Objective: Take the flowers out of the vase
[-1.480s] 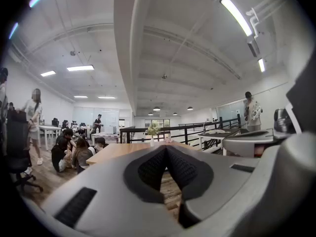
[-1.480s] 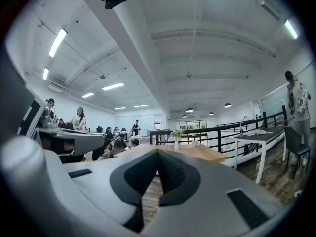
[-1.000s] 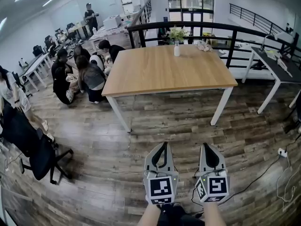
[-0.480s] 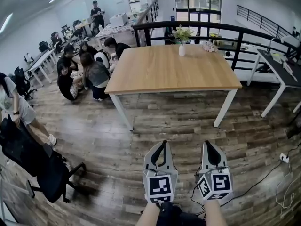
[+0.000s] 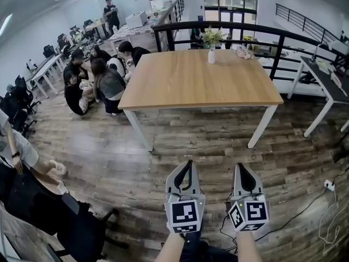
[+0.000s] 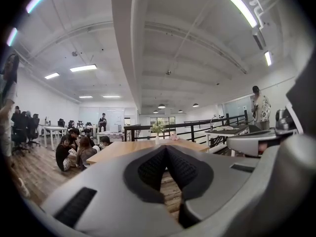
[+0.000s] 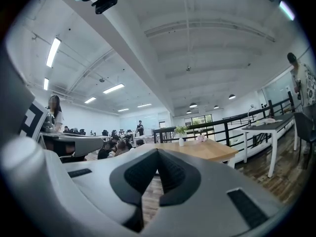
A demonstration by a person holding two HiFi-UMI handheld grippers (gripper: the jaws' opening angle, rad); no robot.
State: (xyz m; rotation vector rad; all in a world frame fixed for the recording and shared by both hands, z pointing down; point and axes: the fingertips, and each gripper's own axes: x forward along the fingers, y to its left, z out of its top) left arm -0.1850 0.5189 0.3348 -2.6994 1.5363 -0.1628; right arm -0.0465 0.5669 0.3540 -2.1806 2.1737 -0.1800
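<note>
Facing wooden table [image 5: 196, 81], well short of its near edge. L gripper [image 5: 188, 167] & R gripper [image 5: 240, 169] both pinched closed, empty. White vase [image 5: 211, 57] at table's far edge, flowers [image 5: 211, 36] upright in it. Need to close in, open jaws, pinch stems low, lift straight.

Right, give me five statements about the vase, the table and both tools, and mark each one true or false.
1. The flowers stand in the vase near the far edge of the table. True.
2. The left tool and the right tool are both shut and empty. True.
3. Both tools are over the tabletop. False: they are over the wooden floor, well short of the table.
4. The vase lies on its side. False: it stands upright.
5. People sit low on the floor by the table's left side. True.
</note>
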